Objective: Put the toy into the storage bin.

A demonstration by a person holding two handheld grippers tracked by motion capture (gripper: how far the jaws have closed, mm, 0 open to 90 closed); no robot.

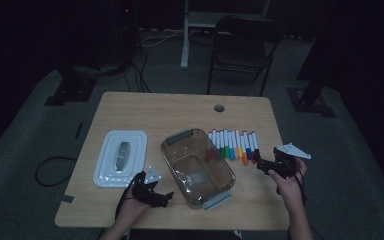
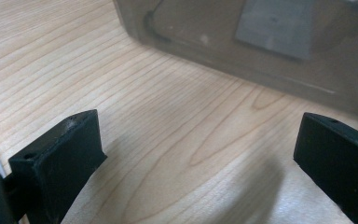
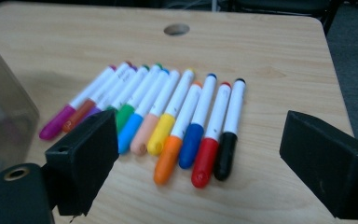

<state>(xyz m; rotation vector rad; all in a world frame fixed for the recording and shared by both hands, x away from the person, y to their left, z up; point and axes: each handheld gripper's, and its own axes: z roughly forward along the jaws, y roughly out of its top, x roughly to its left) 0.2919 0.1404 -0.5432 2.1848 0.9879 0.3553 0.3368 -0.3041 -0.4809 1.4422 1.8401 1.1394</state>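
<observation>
A clear plastic box [image 1: 197,167] stands empty in the middle of the wooden table [image 1: 180,107]. Its white lid [image 1: 121,157] lies flat to the left. Several markers [image 1: 232,145] with coloured caps lie side by side to the right of the box, and in the right gripper view the markers [image 3: 168,116] lie just ahead of the jaws. My left gripper [image 1: 169,195] is open near the box's front left corner; the box wall [image 2: 261,51] is close ahead of it. My right gripper [image 1: 261,165] is open just in front of the black marker [image 3: 228,126], with nothing between its jaws.
A round cable hole [image 1: 219,107] sits near the table's far edge. A folding chair [image 1: 242,47] and a white desk leg [image 1: 185,35] stand beyond the table. Cables [image 1: 50,170] lie on the carpet at the left.
</observation>
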